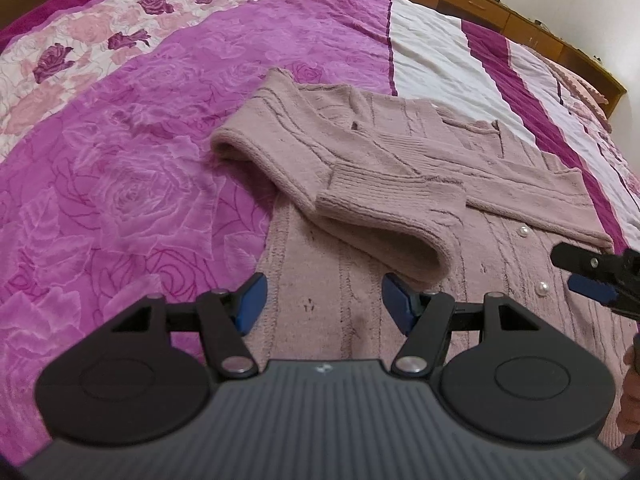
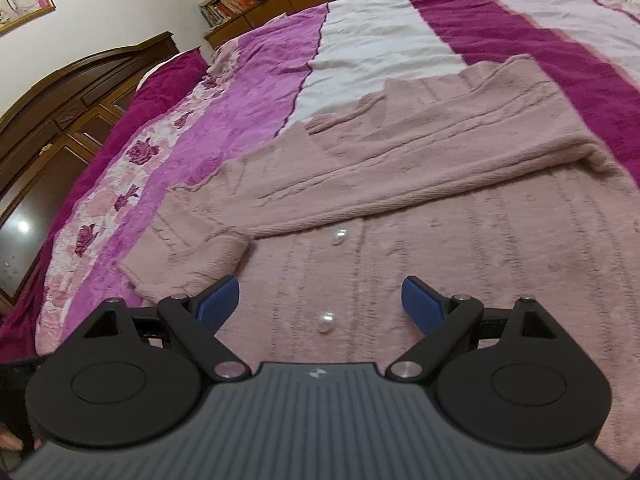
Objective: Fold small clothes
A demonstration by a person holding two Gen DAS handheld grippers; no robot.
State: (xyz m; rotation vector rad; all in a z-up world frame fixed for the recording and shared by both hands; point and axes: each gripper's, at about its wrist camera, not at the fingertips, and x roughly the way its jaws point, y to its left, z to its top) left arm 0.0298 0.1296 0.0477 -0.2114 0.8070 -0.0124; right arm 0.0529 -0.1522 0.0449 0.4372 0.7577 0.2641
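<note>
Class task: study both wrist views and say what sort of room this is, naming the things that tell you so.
Most likely a bedroom in a home. A wide bed under a magenta rose-print bedspread fills both views, a dark carved wooden headboard stands at one end, and a pink knitted cardigan lies on the bed.

No words, numbers or brand names can be read in either view. The only mark is a small pale emblem (image 1: 320,368) on the ribbed grey housing behind the left tongs, and a matching one (image 2: 316,373) behind the right tongs; both are too small to make out.
</note>
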